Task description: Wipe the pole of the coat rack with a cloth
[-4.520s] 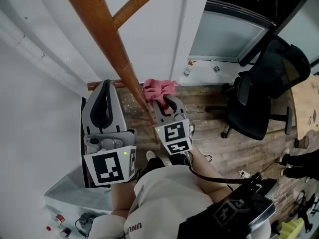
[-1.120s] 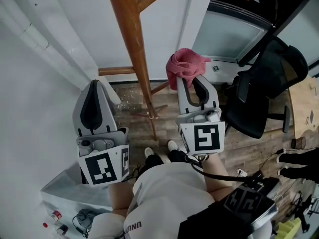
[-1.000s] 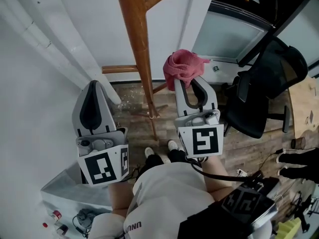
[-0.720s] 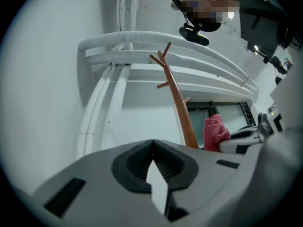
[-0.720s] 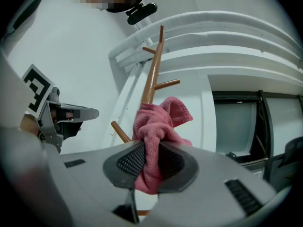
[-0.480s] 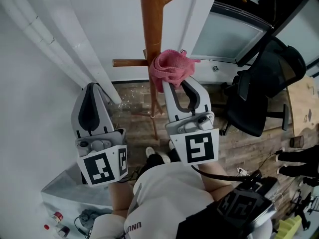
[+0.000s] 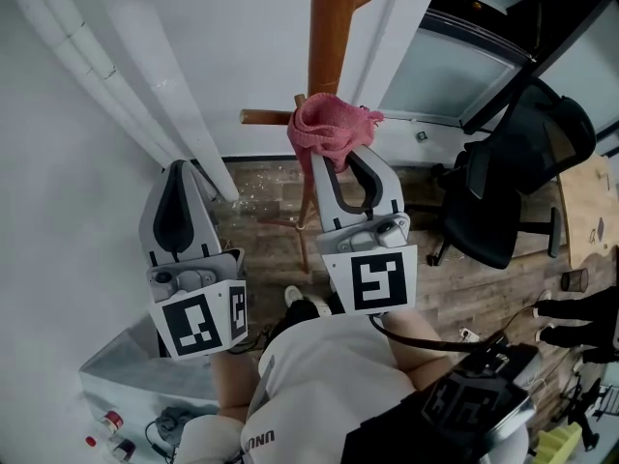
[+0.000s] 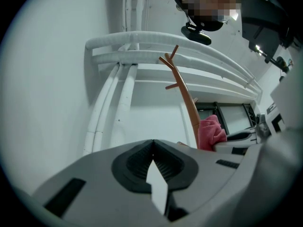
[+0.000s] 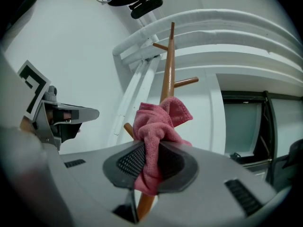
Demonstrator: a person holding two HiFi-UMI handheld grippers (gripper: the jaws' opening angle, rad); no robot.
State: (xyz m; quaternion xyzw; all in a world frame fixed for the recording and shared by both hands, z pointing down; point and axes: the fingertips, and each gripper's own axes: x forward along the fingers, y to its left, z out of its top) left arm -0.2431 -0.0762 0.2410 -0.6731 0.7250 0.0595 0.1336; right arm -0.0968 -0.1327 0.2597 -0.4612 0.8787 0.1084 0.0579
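Head view: a plank floor [image 7: 464, 288] meets a white wall [image 7: 242, 46] lined with pipes [image 7: 87, 56]; a black office chair [image 7: 513, 182] stands at right. The right tool [image 7: 336, 158] holds a pink cloth [image 7: 329, 129] up against the coat rack pole [image 7: 334, 27].

Left gripper view — the left tool [image 8: 152, 145] is closed on nothing, left of the pole.

Right gripper view — jaws clamped on the cloth, pole directly behind it.

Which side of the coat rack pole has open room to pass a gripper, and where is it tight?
Open: the gap left of the pole, bordered by the wall pipes and the left gripper. Tight: right of the pole, where the right gripper holds the cloth at it, with the office chair beyond.
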